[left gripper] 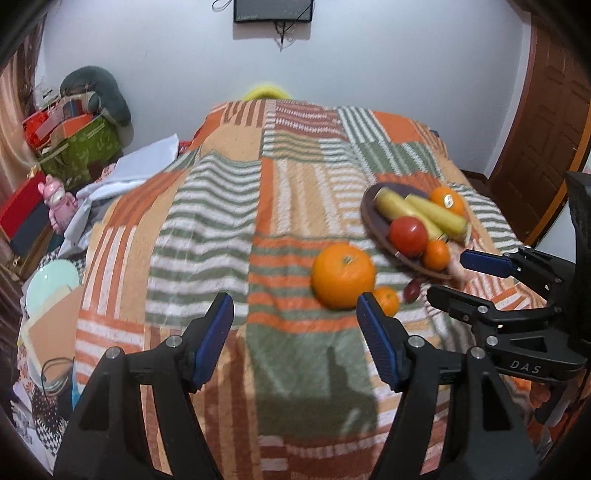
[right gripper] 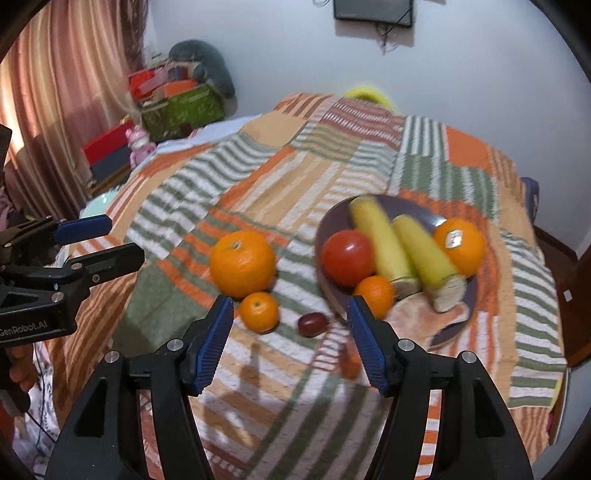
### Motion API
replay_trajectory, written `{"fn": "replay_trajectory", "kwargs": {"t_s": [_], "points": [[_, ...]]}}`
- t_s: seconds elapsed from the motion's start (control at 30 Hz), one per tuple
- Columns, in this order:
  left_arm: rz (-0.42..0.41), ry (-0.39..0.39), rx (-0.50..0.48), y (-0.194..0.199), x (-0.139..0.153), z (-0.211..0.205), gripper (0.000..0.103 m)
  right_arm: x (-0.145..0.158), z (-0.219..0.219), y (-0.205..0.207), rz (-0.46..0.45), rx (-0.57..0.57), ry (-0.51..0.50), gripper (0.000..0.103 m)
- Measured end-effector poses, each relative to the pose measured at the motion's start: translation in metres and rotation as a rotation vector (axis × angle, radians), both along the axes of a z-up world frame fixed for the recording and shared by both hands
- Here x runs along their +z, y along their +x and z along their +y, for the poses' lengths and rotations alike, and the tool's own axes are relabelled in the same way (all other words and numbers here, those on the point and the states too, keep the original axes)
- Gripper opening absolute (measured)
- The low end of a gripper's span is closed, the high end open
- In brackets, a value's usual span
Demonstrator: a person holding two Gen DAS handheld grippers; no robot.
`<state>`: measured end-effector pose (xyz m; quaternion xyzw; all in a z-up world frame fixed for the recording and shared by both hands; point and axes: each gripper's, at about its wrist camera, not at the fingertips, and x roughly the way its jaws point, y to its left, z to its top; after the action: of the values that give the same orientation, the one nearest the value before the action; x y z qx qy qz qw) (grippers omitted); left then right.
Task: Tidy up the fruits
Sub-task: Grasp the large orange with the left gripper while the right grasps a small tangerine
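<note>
while the left view half-hides it, right shows the grape (right gripper: 313,324).

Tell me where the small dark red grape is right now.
In the right wrist view the grape lies on the striped blanket, lower centre, between the small orange on its left and the plate rim on its right.

A plain white wall (right gripper: 288,48) carries a dark flat screen (right gripper: 373,9); pinkish striped curtains (right gripper: 66,85) hang left, a brown wooden door (left gripper: 546,110) stands right.
</note>
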<state>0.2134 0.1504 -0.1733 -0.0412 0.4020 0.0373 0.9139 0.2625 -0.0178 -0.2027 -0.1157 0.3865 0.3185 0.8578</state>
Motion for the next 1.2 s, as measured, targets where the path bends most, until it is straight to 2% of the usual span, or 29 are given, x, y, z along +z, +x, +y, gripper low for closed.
{"fn": "replay_trajectory", "kwargs": {"t_s": [0.13, 0.27, 0.47, 0.5, 0.53, 0.57, 0.83, 1.03, 1.2], "points": [[0.023, -0.012, 0.007, -0.005, -0.014, 0.010, 0.069, -0.018, 0.016, 0.002, 0.046, 0.030, -0.022, 0.059], [0.046, -0.027, 0.003, -0.007, -0.027, 0.017, 0.069, -0.029, 0.029, 0.009, 0.090, 0.055, -0.034, 0.045], [0.070, -0.035, -0.008, -0.004, -0.039, 0.018, 0.069, -0.043, 0.041, 0.019, 0.109, 0.068, -0.085, 0.044], [0.073, -0.039, -0.011, -0.003, -0.040, 0.018, 0.069, -0.046, 0.042, 0.021, 0.112, 0.068, -0.093, 0.041], [0.074, -0.041, -0.012, -0.001, -0.041, 0.017, 0.069, -0.048, 0.044, 0.021, 0.117, 0.070, -0.095, 0.032], [0.075, -0.042, -0.013, -0.001, -0.041, 0.017, 0.069, -0.050, 0.043, 0.022, 0.132, 0.076, -0.094, 0.032], [0.072, -0.050, -0.037, 0.011, -0.036, 0.003, 0.069, -0.026, 0.024, 0.012, 0.065, 0.063, -0.059, 0.032], [0.073, -0.053, -0.065, 0.026, -0.032, -0.013, 0.070, -0.005, -0.019, 0.018, 0.021, -0.018, -0.016, 0.032], [0.105, -0.044, -0.089, 0.050, -0.042, -0.028, 0.073, 0.005, -0.058, 0.025, -0.014, -0.096, -0.007, 0.032]]}}
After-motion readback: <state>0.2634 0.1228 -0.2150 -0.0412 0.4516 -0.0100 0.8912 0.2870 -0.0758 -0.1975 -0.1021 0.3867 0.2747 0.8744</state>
